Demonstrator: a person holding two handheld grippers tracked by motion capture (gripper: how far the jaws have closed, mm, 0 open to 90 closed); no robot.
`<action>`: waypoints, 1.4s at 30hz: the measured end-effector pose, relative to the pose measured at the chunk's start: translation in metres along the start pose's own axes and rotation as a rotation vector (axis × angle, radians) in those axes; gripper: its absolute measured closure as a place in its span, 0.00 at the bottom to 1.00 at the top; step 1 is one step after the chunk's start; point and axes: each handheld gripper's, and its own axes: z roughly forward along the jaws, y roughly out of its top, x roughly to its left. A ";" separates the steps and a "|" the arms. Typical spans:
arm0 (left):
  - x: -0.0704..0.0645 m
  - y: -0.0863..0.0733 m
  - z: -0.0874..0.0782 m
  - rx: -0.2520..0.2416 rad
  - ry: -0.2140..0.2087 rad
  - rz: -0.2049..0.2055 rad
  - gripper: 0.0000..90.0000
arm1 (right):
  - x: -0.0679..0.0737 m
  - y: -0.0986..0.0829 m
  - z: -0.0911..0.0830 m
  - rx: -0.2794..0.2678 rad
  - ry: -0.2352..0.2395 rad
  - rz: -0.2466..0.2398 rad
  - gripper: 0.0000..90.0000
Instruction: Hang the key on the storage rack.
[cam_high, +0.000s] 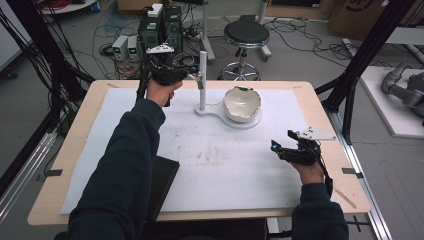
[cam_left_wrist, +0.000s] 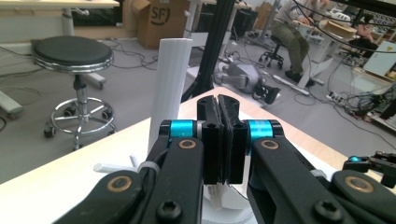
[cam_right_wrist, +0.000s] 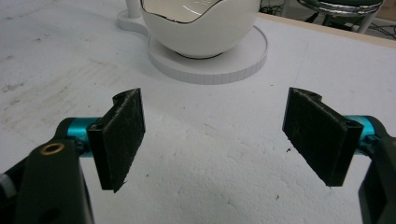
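White glossy ceramic bowl with a wavy rim (cam_high: 242, 103): seated on the round white stand base (cam_high: 250, 121), desk (cam_high: 70, 150) centre-rear. Right claw (cam_high: 280, 148): jaws wide apart, empty, at the bowl's 5 o'clock, well apart. Left claw (cam_high: 192, 75): jaws pressed together, just beside the white upright post (cam_high: 203, 80), at the bowl's 10 o'clock.

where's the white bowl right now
In the high view the white bowl sits on the round base right of the white post, toward the table's far side.

Black stool (cam_high: 245, 34) on cable-strewn floor (cam_high: 310, 55)
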 end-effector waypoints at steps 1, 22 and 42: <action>0.000 0.000 0.000 0.000 0.000 0.000 0.98 | 0.000 0.000 0.000 0.000 0.000 0.000 0.24; 0.008 -0.049 -0.049 -0.034 0.205 0.051 0.37 | 0.002 0.001 0.004 0.007 0.008 -0.009 0.24; 0.003 -0.130 -0.135 -0.042 0.357 0.045 0.18 | 0.009 0.005 0.018 0.049 -0.002 -0.024 0.23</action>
